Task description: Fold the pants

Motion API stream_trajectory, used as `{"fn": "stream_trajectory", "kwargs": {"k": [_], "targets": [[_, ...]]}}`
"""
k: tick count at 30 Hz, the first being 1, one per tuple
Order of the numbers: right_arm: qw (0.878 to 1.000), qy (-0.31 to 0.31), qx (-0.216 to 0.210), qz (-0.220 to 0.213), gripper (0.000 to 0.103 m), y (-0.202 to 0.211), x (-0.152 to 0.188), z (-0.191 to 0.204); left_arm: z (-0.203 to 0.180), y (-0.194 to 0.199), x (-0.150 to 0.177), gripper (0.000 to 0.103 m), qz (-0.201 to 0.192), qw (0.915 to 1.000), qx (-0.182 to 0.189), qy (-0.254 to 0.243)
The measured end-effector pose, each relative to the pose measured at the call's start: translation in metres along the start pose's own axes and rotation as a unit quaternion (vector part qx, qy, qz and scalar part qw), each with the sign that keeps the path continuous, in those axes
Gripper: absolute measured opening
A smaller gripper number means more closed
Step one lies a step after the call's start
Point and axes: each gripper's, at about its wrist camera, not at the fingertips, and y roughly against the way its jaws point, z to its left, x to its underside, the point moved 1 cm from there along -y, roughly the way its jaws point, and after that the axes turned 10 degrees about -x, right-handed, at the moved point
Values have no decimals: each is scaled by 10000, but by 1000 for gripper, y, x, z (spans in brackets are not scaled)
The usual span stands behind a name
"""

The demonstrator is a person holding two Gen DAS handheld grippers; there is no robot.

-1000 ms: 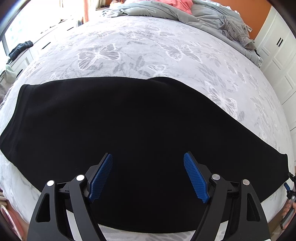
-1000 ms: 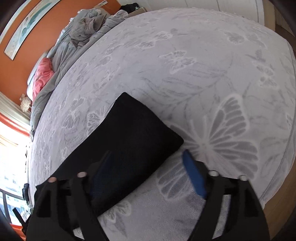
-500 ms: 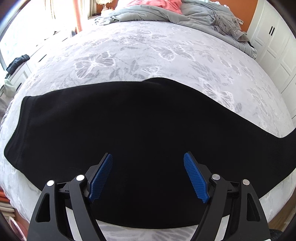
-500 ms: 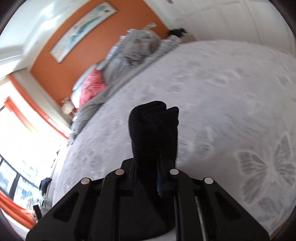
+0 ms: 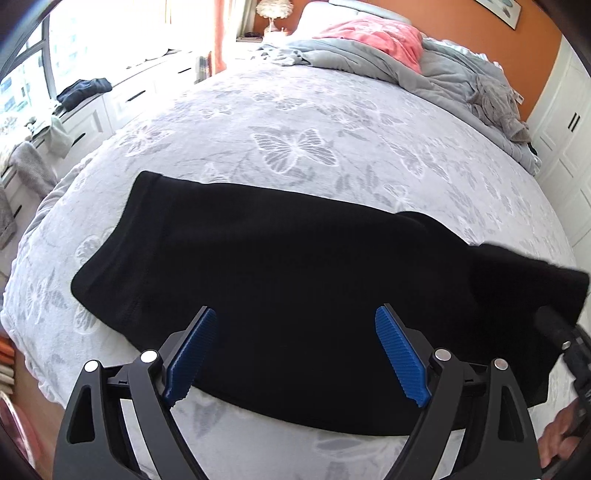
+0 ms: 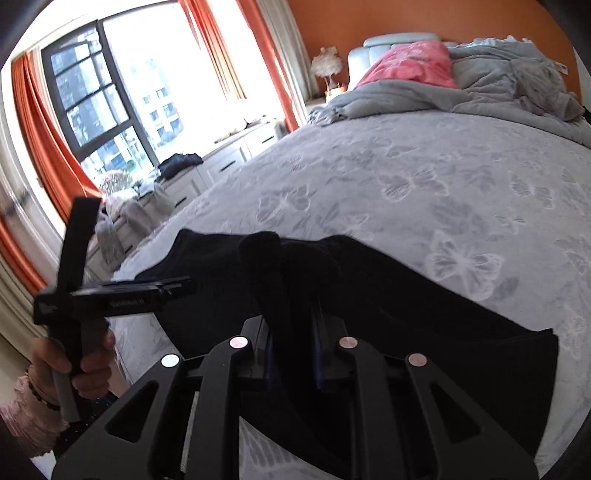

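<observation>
pink pillow (image 5: 373,35), grey duvet (image 5: 436,79), lamp (image 6: 327,64).

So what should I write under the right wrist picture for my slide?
The right gripper pinches one end of the black pants above the butterfly bedspread.

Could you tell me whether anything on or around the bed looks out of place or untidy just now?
The black pants lie flat on the bedspread, one end raised in the shut right gripper. The untidy parts: a rumpled grey duvet at the headboard and clothes strewn on the window-side cabinets.
</observation>
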Motion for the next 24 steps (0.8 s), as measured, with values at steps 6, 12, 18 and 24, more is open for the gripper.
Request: {"fn": "stream_trajectory", "kwargs": {"k": [6, 12, 18, 24], "targets": [[9904, 208, 226, 1349, 33, -71, 41, 12, 49, -5, 4, 86, 148, 9997, -84, 180], [9988, -133, -420, 235, 72, 21, 20, 15, 83, -13, 10, 86, 422, 9984, 100, 371], [9530, -2695, 1096, -845, 84, 144, 73, -112, 80, -6, 5, 86, 307, 9981, 259, 472], [9101, -4062, 496, -647, 83, 136, 147, -147, 38, 2, 2, 86, 232, 9986, 439, 195]]}}
